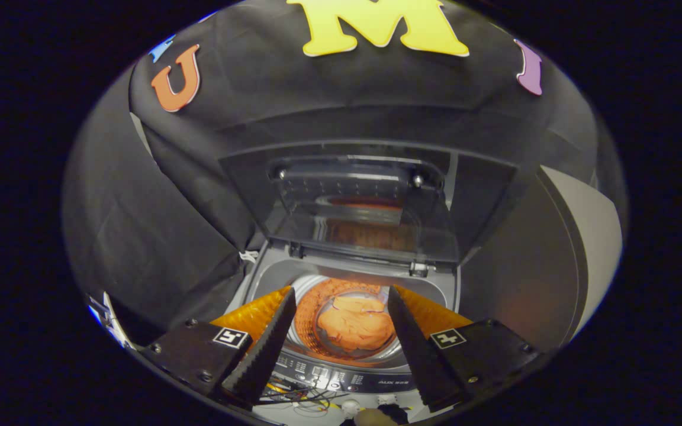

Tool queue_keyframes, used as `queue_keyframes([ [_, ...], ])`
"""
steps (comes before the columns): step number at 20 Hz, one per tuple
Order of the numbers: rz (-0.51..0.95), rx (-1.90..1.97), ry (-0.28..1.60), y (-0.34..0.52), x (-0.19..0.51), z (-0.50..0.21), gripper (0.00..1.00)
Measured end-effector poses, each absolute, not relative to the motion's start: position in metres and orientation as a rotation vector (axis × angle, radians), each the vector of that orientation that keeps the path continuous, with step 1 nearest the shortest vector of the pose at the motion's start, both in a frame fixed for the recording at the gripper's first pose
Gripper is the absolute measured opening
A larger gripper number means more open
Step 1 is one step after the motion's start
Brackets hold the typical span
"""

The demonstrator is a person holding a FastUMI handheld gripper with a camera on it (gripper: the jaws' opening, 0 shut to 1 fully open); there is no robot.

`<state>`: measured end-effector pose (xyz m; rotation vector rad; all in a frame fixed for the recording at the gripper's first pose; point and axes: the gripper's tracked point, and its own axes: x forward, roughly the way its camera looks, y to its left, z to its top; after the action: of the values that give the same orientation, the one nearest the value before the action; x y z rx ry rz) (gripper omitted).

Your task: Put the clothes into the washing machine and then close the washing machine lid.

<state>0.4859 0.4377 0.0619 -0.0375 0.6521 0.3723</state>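
So the jaws of the gripper (341, 296) are spread wide and holding nothing; one finger (264, 346) sits lower left of the frame, the other lower right, both black-ribbed on the inside with orange backs; there's a clear gap between them and you look straight down through it into the washing machine (447, 290).

The washing machine is a top-loader, grey body, sitting in the lower middle of the frame; its drum (311, 307) is open and glowing orange inside; the clothes (356, 325) are already in there, a crumpled orange-looking lump lying at the bottom of the drum, right in the gap between the fingers and beyond the tips; can't tell how many pieces it is.

The lid (364, 207) is still up, tilted back in the centre of the frame; it's a dark see-through panel and you can see the drum's orange reflected in it.

Control panel (347, 376) runs along the near edge of the washing machine, just below the drum; some loose wires (299, 396) lie under it at the bottom.
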Motion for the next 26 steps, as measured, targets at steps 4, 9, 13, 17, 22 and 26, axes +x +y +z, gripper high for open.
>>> queue_keyframes([
  [4,0.403,-0.001,0.578,0.455,0.489,0.116,0.97],
  [9,0.401,0.03,0.437,0.471,0.512,0.195,0.97],
  [13,0.337,0.01,0.355,0.478,0.544,0.233,0.97],
  [17,0.264,0.002,0.351,0.48,0.576,0.238,0.97],
  [22,0.178,0.014,0.397,0.475,0.612,0.21,0.97],
  [26,0.118,-0.042,0.428,0.464,0.626,0.177,0.97],
])
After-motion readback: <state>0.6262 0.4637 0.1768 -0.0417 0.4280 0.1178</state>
